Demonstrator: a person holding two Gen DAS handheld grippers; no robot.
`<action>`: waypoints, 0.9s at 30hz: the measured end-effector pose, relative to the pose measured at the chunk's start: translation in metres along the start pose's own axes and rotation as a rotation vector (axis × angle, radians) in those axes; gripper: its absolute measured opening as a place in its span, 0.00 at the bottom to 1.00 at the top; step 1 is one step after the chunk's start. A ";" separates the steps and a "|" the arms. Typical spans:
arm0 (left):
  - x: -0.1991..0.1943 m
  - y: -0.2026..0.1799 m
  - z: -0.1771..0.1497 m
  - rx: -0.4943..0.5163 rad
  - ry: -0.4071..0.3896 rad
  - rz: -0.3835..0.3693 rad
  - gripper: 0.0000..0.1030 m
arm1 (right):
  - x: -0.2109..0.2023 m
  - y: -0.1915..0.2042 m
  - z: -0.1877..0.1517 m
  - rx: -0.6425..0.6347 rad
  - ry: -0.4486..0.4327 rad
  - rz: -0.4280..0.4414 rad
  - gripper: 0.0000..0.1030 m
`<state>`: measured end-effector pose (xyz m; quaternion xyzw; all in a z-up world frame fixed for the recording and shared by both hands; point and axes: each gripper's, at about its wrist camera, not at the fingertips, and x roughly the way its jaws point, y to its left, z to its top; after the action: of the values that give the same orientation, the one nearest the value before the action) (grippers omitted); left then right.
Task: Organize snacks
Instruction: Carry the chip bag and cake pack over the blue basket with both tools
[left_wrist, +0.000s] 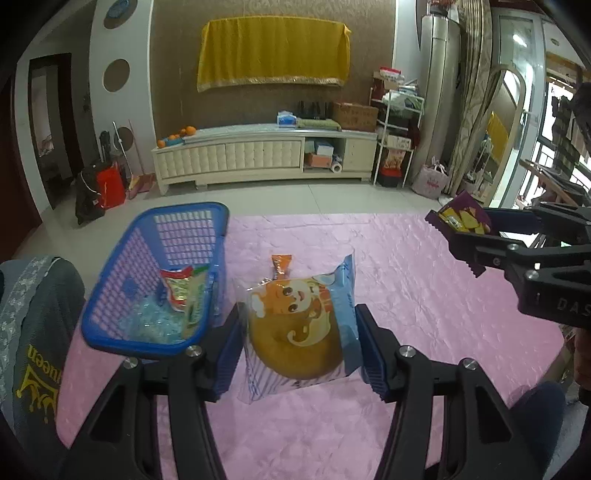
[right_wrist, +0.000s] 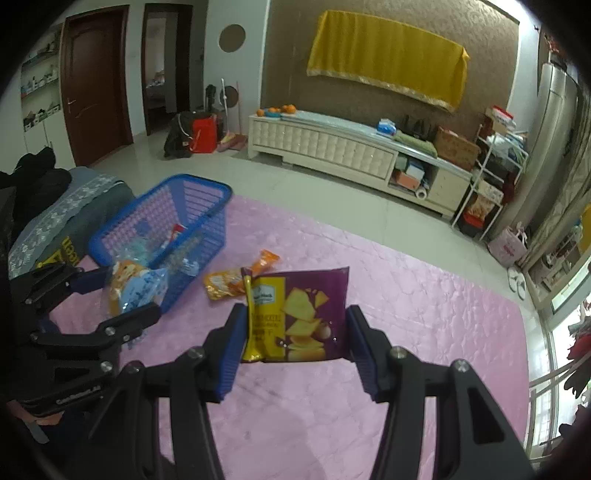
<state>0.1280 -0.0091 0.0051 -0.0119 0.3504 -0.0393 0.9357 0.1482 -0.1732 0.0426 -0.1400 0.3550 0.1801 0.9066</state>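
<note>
My left gripper (left_wrist: 299, 347) is shut on a clear-and-blue bread packet (left_wrist: 299, 325) with a cartoon print, held above the pink table cover, just right of the blue basket (left_wrist: 122, 332). The basket holds a red-green snack packet (left_wrist: 183, 295) and a crinkly blue packet. My right gripper (right_wrist: 295, 350) is shut on a purple-and-yellow chips packet (right_wrist: 295, 317), held above the cover. An orange snack packet (right_wrist: 236, 277) lies on the cover beyond it, beside the basket (right_wrist: 110, 236). The left gripper with the bread packet (right_wrist: 136, 291) shows in the right wrist view.
The pink cover (left_wrist: 406, 295) spreads over the table. A grey cushion with yellow print (left_wrist: 33, 332) lies left of the basket. A white TV cabinet (left_wrist: 258, 155) stands across the tiled floor.
</note>
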 end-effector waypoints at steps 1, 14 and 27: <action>-0.006 0.004 0.000 0.000 -0.007 0.000 0.54 | -0.004 0.005 0.001 -0.004 -0.006 0.000 0.57; -0.054 0.080 0.012 0.011 -0.087 0.044 0.54 | -0.010 0.073 0.038 -0.017 -0.057 0.078 0.57; -0.047 0.164 0.023 -0.070 -0.068 0.131 0.54 | 0.034 0.130 0.088 -0.087 -0.029 0.150 0.57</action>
<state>0.1185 0.1577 0.0445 -0.0228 0.3194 0.0346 0.9467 0.1678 -0.0151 0.0650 -0.1495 0.3433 0.2648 0.8887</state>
